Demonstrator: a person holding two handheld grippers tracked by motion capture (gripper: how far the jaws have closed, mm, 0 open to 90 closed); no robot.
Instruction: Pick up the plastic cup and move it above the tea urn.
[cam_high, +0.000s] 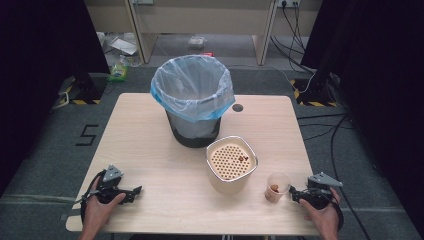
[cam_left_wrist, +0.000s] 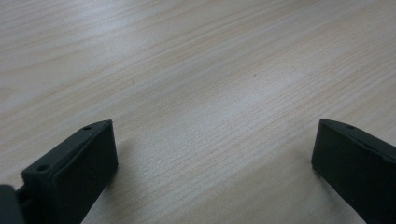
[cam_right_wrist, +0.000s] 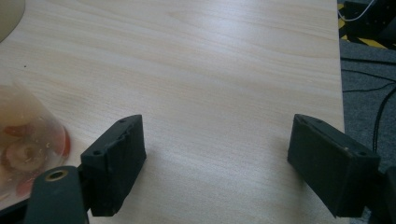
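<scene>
Clear cup sits beside right gripper's spread fingers.

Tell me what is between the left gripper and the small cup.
In the high view, only bare table and the strainer container separate the left gripper from the small cup.

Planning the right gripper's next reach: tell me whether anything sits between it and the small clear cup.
Nothing visible does. The right gripper rests open on the table, with the clear cup just beside its jaws. The strainer container stands farther left, beyond the cup.
</scene>
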